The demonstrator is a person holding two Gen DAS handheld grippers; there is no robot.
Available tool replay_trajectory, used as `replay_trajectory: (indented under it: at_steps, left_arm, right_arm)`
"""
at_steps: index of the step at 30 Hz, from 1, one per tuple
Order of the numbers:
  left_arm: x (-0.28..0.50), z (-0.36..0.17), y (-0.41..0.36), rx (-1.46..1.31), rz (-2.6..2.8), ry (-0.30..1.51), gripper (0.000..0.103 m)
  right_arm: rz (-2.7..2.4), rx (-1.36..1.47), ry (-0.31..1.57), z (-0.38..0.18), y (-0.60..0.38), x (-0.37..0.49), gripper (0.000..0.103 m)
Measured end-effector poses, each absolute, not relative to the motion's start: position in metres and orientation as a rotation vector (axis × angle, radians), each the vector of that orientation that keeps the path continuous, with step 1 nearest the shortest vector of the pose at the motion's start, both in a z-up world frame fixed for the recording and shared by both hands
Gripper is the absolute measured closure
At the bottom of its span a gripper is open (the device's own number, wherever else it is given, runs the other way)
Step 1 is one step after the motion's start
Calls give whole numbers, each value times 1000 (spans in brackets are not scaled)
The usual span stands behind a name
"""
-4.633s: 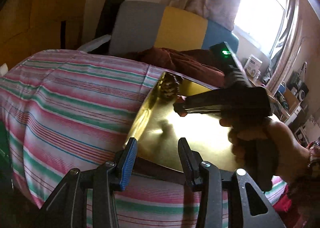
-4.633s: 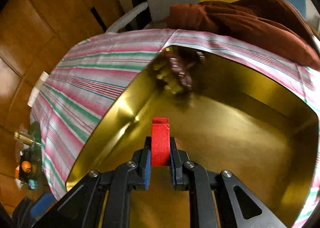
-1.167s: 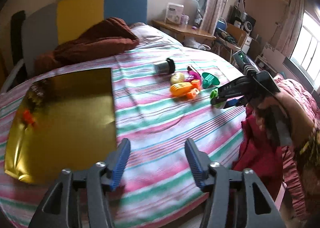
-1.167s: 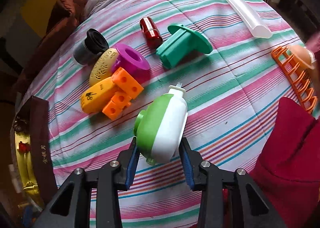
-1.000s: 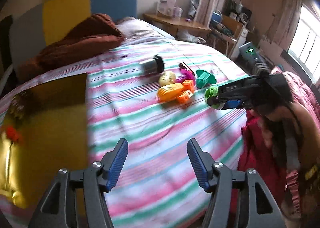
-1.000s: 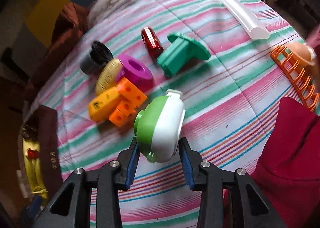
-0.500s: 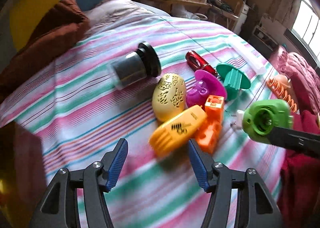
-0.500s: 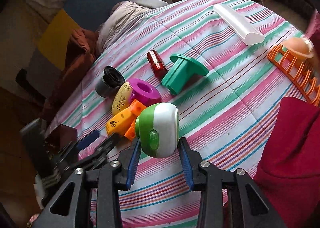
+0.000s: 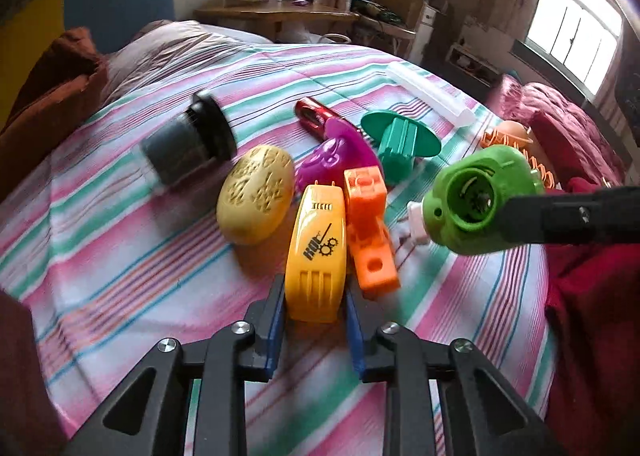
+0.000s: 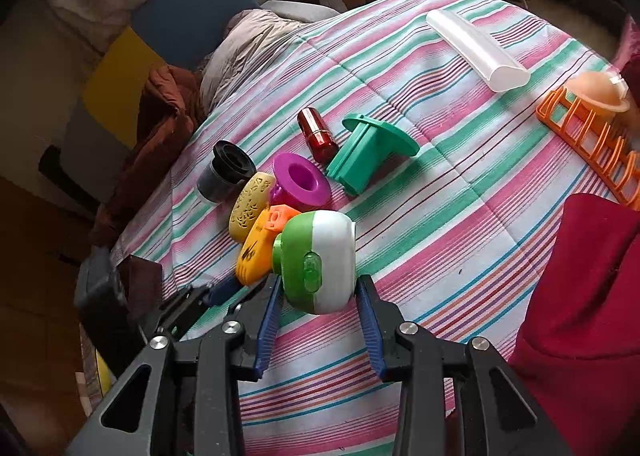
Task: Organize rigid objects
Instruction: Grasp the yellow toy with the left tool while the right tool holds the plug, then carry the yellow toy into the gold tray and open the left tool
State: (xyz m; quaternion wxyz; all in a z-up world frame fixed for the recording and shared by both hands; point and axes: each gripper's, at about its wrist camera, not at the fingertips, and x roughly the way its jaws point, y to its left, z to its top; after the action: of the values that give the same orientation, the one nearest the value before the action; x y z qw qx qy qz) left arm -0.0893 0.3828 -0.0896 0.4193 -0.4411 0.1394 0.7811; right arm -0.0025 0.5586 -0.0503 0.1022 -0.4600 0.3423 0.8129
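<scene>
The yellow toy (image 9: 316, 252) lies on the striped bedspread (image 9: 120, 256), touching the orange block (image 9: 370, 224); our left gripper (image 9: 315, 310) pinches its near end. Our right gripper (image 10: 320, 312) clamps the green-and-white gadget (image 10: 316, 260) above the bedspread's middle.

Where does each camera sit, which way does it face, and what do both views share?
Left wrist view: sits on the left tool, facing down over the striped bedspread; its fingers clamp a yellow toy.
Right wrist view: sits on the right tool, facing down at the bed; it holds a green and white gadget.
Shared: yellow toy, gadget, purple ring, teal funnel.
</scene>
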Motion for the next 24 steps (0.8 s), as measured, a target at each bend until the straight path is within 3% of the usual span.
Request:
replay_trajectory:
  at_steps: [3,8,15,16,18,24]
  left_arm:
    - [-82,-88,370,-1138,1981,309,77]
    - [-63,-85,365,-1113,2008,390,77]
    - [-77,-87,384,-1164,2036,347,70]
    - [-78,-87,386,-1158,2041,356,70]
    - [-77,-86,387,-1142,2039,376,75]
    - [-69,-86,374,-1114,2027,414,77]
  right_arm:
    - [2379,-1383,1000,-52,559,-4,66]
    - [2326,-1458,974,-61,557,-11,66]
    - [2261,-1551,1008,-73,558,-15,62]
    - [2265,-1544,1018,-72,559,-14,59]
    - [2252,-1533,1052,-73,563,-12,42]
    - [2229,-1538,1053,-74,565,-13,39]
